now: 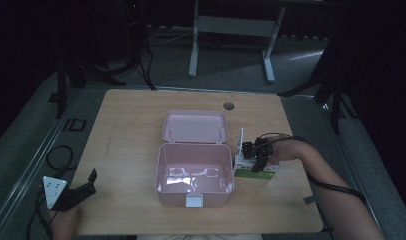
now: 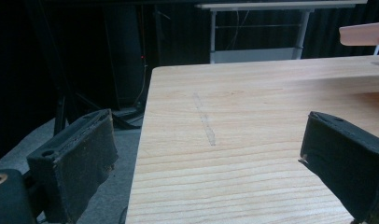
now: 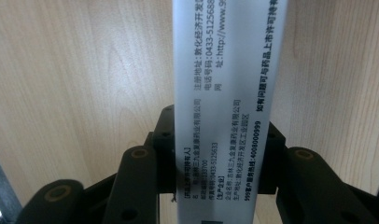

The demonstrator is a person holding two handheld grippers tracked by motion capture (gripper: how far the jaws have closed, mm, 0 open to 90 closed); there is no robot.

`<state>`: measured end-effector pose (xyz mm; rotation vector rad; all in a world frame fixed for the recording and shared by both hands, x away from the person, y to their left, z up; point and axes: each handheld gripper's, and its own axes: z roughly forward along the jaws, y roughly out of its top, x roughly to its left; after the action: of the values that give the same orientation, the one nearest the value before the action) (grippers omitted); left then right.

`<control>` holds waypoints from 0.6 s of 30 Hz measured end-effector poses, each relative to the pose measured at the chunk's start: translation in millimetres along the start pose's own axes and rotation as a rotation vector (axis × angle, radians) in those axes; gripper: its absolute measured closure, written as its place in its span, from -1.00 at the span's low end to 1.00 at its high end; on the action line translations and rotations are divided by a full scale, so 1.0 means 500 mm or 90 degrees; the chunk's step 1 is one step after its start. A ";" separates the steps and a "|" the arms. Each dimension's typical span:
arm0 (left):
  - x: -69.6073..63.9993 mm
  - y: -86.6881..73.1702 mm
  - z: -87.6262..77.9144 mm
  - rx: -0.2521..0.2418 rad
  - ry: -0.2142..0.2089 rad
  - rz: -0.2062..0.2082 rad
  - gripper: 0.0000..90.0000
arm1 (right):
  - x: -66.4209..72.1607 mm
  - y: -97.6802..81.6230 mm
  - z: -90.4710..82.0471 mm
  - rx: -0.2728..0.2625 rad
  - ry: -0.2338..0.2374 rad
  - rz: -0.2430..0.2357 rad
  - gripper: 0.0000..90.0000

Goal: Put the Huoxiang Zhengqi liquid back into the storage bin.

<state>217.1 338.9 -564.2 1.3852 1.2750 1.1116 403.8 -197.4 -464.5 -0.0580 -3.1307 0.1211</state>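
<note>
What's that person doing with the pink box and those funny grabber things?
A person sits at a wooden table holding a grabber in each hand. The right gripper is shut on a white and green medicine carton lying on the table just right of the pink box. The box stands open, lid tipped back, and looks empty inside. The left gripper waits open at the table's near left corner, holding nothing.

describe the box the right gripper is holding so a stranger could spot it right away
On the light wooden table, look just right of the open pink plastic case. There the right gripper clamps a flat white cardboard box with a green edge, the one printed item there.
</note>
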 end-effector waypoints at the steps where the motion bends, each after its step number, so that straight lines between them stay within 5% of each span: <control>1: 0.000 0.000 0.000 0.000 -0.001 0.000 -0.92 | 0.000 0.000 0.000 0.000 0.000 0.000 0.37; 18: -0.001 0.000 0.000 0.001 0.003 0.002 -0.92 | 0.027 -0.025 -0.043 0.007 0.026 0.005 0.37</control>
<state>217.1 338.5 -564.1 1.3872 1.2774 1.1165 390.0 -207.6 -441.9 -0.0712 -3.0890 0.1355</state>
